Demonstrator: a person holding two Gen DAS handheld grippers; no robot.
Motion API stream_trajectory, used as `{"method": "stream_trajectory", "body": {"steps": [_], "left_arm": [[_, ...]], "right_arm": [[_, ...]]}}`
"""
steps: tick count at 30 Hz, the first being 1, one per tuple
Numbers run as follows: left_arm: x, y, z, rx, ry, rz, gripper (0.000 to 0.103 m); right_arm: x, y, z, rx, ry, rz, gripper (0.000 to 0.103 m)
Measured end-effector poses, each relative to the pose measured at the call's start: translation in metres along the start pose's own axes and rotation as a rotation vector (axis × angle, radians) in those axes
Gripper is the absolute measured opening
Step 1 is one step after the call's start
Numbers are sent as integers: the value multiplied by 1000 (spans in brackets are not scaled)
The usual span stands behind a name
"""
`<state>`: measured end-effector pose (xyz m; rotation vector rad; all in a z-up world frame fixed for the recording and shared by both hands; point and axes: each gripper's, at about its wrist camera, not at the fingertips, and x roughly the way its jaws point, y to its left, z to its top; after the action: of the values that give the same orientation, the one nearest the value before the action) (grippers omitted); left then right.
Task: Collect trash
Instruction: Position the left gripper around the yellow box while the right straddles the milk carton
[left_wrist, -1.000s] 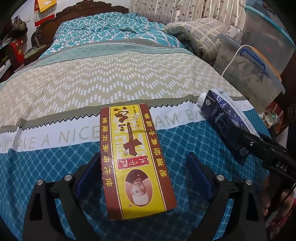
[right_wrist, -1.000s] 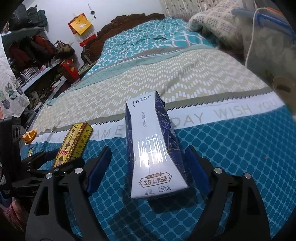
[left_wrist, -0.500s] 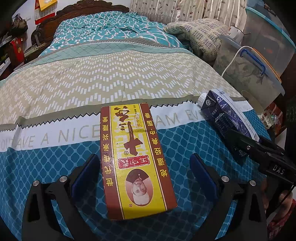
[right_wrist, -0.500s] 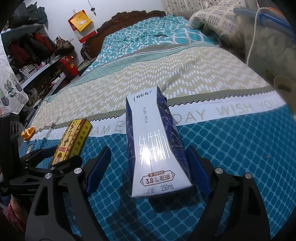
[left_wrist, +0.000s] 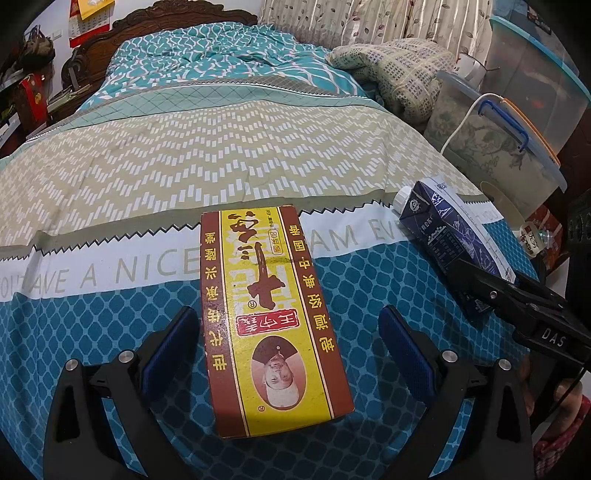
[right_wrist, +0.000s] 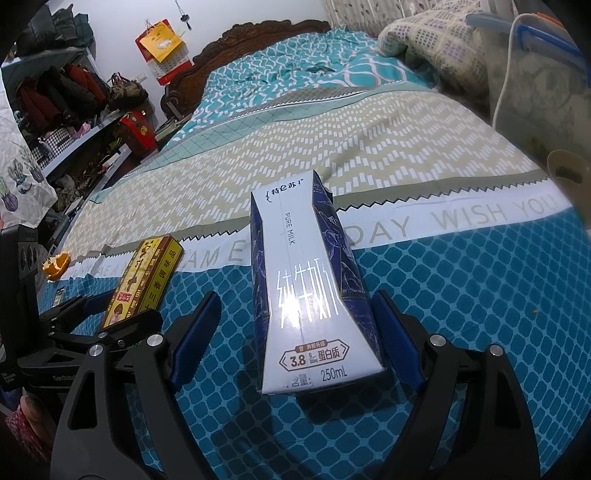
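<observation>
L gripper (left_wrist: 286, 350) jaws just spread wider round spice box (left_wrist: 271, 317) by milk carton (right_wrist: 308, 295), R gripper (right_wrist: 295, 332) jaws spread too, nothing grabbed yet.

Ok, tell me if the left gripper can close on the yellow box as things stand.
Probably yes: the left gripper is open, the yellow box lies flat between its fingers on the bedspread, nothing blocking.

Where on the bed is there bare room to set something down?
Free: the chevron band beyond the yellow box and milk carton, and the teal patch right of the carton. Crowded: the near strip holding both cartons, the claws and the orange peel.
</observation>
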<state>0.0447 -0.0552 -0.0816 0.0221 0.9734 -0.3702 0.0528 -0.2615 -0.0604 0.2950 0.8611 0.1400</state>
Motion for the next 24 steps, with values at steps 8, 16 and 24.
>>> {"method": "stream_trajectory", "body": {"steps": [8, 16, 24], "left_arm": [[-1, 4, 0, -12, -4, -19, 94], [-4, 7, 1, -42, -14, -57, 94], [-4, 6, 0, -44, -15, -60, 94]], "right_arm": [[0, 0, 0, 0, 0, 0, 83], [0, 0, 0, 0, -2, -1, 83], [0, 0, 0, -1, -3, -1, 83]]}}
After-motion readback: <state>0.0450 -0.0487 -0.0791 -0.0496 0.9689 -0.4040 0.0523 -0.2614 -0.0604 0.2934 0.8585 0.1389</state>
